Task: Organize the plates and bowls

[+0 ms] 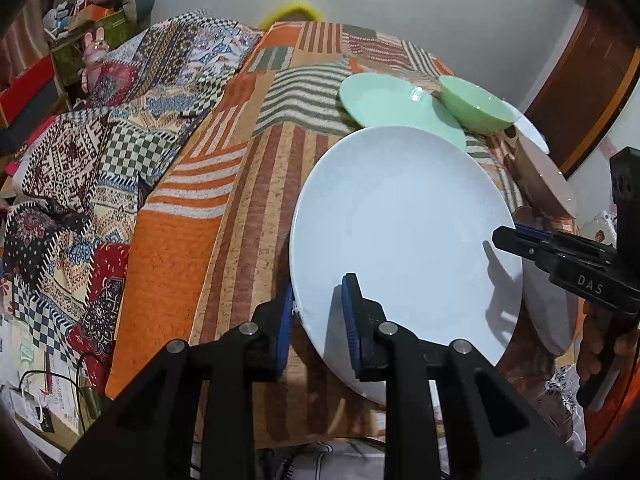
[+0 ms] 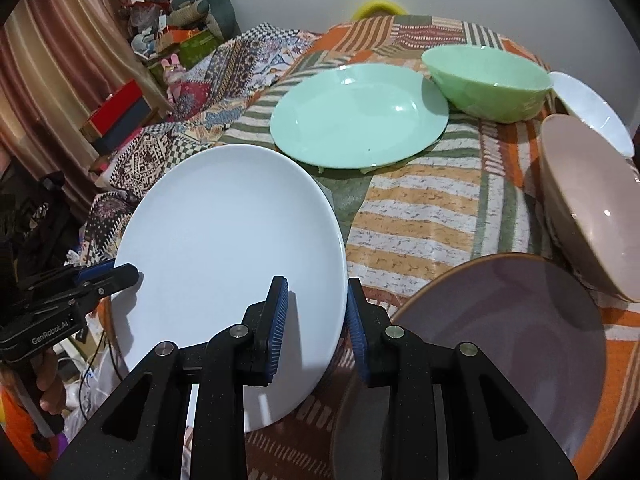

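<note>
You pinch white plate (image 1: 400, 240) both rims: left tongs (image 1: 320, 320), right tongs (image 2: 316, 316); two-sided grip keeps it steady above table (image 2: 420, 208).

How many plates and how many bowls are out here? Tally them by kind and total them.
Plates: 3 — white plate, green plate, mauve plate
Bowls: 3 — green bowl, pink bowl, white bowl
Total: 6
</note>
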Demonstrator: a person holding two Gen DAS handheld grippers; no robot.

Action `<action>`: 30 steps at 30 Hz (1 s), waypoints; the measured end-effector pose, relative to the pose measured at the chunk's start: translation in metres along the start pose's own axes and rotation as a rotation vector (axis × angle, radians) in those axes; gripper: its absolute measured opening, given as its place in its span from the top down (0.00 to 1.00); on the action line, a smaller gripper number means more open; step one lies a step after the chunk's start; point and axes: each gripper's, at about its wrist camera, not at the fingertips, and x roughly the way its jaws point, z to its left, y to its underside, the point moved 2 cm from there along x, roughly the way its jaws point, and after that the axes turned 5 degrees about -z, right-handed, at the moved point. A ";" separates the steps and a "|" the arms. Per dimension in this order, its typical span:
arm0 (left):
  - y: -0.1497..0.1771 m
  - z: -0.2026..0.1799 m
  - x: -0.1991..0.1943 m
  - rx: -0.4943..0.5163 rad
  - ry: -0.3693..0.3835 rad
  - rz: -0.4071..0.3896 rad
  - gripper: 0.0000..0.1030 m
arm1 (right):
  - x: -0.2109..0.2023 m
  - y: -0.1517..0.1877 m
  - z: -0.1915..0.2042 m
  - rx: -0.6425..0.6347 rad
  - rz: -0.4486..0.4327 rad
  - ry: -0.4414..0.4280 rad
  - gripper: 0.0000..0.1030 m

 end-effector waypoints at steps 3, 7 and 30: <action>-0.003 -0.008 -0.008 0.011 0.006 -0.018 0.78 | -0.010 0.000 -0.002 0.014 -0.021 -0.001 0.74; -0.008 -0.023 -0.017 0.039 0.017 -0.037 0.78 | -0.024 0.002 -0.008 0.031 -0.051 0.011 0.74; 0.001 -0.139 -0.016 0.221 0.145 0.007 0.78 | -0.103 0.049 -0.079 0.205 -0.143 0.133 0.74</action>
